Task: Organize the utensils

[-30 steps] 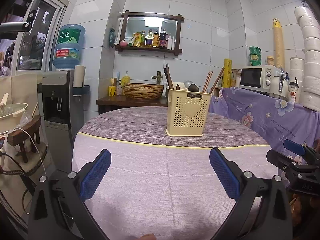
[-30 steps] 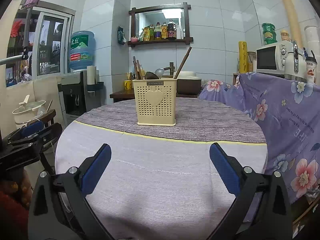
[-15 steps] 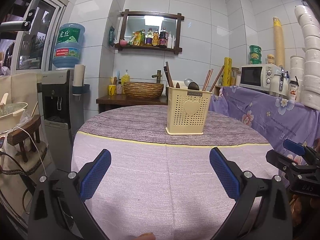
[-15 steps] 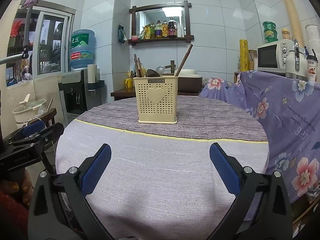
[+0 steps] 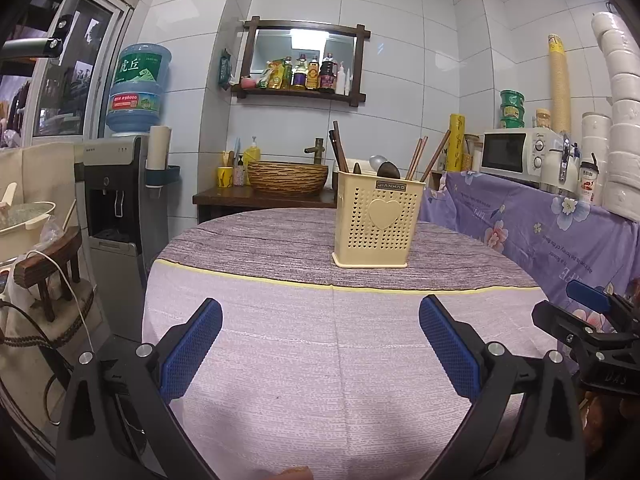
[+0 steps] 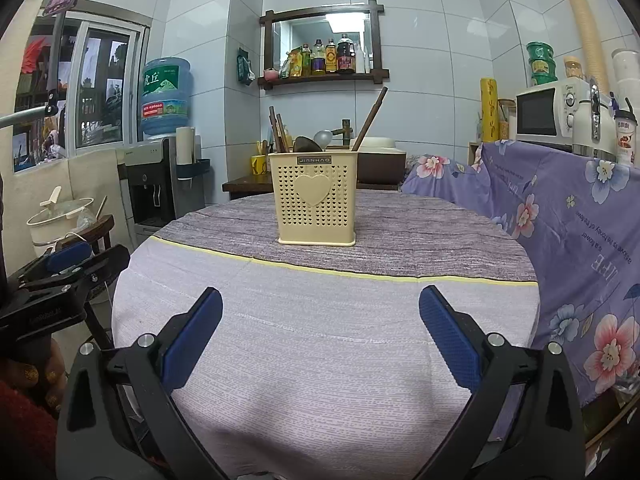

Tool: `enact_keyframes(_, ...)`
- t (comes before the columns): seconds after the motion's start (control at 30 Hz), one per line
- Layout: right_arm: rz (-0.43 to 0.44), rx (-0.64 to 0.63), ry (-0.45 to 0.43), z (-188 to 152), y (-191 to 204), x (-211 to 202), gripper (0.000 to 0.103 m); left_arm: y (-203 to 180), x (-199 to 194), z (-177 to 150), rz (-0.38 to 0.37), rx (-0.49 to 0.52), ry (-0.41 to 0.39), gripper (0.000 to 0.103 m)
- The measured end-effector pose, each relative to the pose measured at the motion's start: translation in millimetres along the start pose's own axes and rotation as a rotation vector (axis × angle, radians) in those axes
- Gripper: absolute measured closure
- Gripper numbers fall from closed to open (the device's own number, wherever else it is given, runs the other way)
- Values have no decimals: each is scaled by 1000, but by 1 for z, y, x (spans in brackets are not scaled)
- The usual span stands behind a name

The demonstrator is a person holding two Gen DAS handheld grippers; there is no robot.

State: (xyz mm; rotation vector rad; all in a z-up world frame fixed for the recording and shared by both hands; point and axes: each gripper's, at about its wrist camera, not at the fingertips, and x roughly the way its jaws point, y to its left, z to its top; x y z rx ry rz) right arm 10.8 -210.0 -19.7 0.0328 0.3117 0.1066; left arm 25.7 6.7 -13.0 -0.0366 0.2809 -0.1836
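- A round table (image 5: 320,360) fills the middle of the room, covered by a cloth that is pale lilac on the near half and darker striped purple on the far half, with a thin yellow line between the two.
- Off to one side a flowered purple drape (image 6: 568,216) hangs over a counter, and a white microwave (image 5: 516,152) sits on top of it.
- On the other side stands a water dispenser (image 5: 120,184) with a blue bottle upside down on top.
- A cream plastic basket (image 5: 376,224) with a heart on its front stands upright on the dark part of the cloth, beyond the yellow line.
- Chopsticks (image 5: 418,156), dark wooden handles and a spoon (image 6: 323,137) stick up out of the basket, some leaning.
- The left claw (image 5: 320,340) hovers low over the pale near part of the cloth, its blue-padded fingers spread wide with nothing between them.
- The right claw (image 6: 320,332) hangs beside it, just as wide apart and empty, aimed at the basket.
- Both claws are well short of the basket.
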Motion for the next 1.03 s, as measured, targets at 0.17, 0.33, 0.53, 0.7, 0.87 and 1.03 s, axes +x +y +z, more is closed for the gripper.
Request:
enact_keyframes(0.17, 2, 3, 4, -1, 0, 0, 6, 1, 1, -1, 3, 3, 0, 5)
enact_keyframes(0.33, 4, 6, 7, -1, -1, 1, 6, 2, 1, 0, 1, -3, 6, 5)
enact_keyframes(0.53, 4, 7, 9, -2, 0, 1, 6, 2, 0, 0, 9, 1, 1, 5)
enact_keyframes(0.7, 1, 11, 13, -2, -2, 2, 6, 4, 0, 1, 13, -3, -2, 5)
enact_keyframes(0.87, 1, 14, 15, -2, -2, 3, 6, 4, 2, 2, 17, -4, 12, 5)
enact_keyframes(1.03, 2, 17, 18, -2, -3, 4, 6, 5, 5, 1, 21, -9, 26, 5)
